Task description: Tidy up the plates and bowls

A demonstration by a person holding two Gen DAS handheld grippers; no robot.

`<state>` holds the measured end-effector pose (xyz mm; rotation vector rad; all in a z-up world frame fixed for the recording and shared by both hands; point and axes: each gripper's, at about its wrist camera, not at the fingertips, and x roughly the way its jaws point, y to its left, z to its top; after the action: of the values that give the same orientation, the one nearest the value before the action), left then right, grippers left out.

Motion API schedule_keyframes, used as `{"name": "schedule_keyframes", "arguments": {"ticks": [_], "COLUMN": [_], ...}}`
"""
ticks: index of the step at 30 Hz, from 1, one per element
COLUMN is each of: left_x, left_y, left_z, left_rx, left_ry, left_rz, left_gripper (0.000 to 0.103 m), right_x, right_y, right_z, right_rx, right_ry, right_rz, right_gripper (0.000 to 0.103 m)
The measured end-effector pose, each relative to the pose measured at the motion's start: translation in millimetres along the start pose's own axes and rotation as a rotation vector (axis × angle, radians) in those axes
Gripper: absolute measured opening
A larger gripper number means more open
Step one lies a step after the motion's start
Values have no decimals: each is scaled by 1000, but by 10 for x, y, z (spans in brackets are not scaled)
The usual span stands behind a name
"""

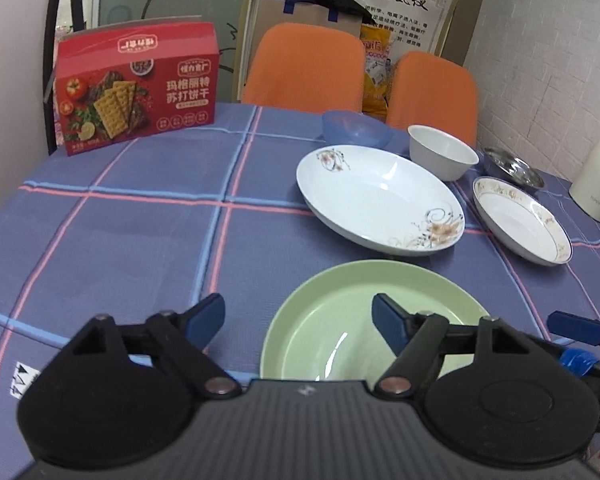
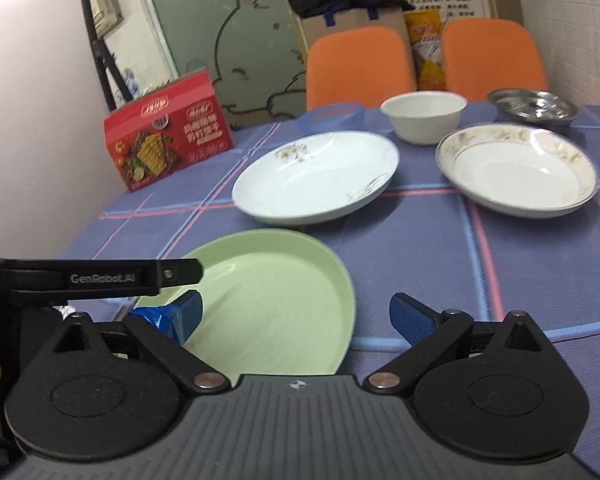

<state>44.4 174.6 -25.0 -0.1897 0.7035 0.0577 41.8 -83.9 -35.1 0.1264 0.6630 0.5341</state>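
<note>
Where green plate [image 1: 340,312] nears table edge [image 2: 440,346].

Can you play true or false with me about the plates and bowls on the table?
1. The round light green plate lies nearest the cameras. True.
2. The small plain white bowl sits inside the see-through blue bowl. False: they stand side by side.
3. The left hand-held gripper clamps the green plate. False: its jaws are open, holding nothing.
4. The red cracker box stands upright. True.
5. The big white flower-patterned plate is empty. True.
</note>
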Motion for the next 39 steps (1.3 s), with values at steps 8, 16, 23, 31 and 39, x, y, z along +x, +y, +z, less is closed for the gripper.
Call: {"name": "schedule_keyframes", "arguments": {"ticks": [8, 16, 23, 31, 39], "left_x": [-27, 62, 67, 281, 843], "left_y": [-64, -229, -310, -183, 3], "left_z": [-5, 128, 254, 408, 926], "left_rx": [29, 82, 90, 80, 26], "left_ry": [19, 10, -17, -3, 53], "left_rz": [30, 59, 46, 62, 8], "left_gripper": [75, 75, 75, 76, 76], "right_x": [-102, -90, -154, 93, 701], "right_y": [-289, -300, -278, -288, -457], "right_z": [16, 72, 395, 483, 677], "right_rx": [77, 55, 24, 18, 59], "right_ry": [4, 18, -20, 22, 87], "right_rz": [-44, -60, -41, 0, 4], "right_gripper": [88, 89, 89, 89, 89]}}
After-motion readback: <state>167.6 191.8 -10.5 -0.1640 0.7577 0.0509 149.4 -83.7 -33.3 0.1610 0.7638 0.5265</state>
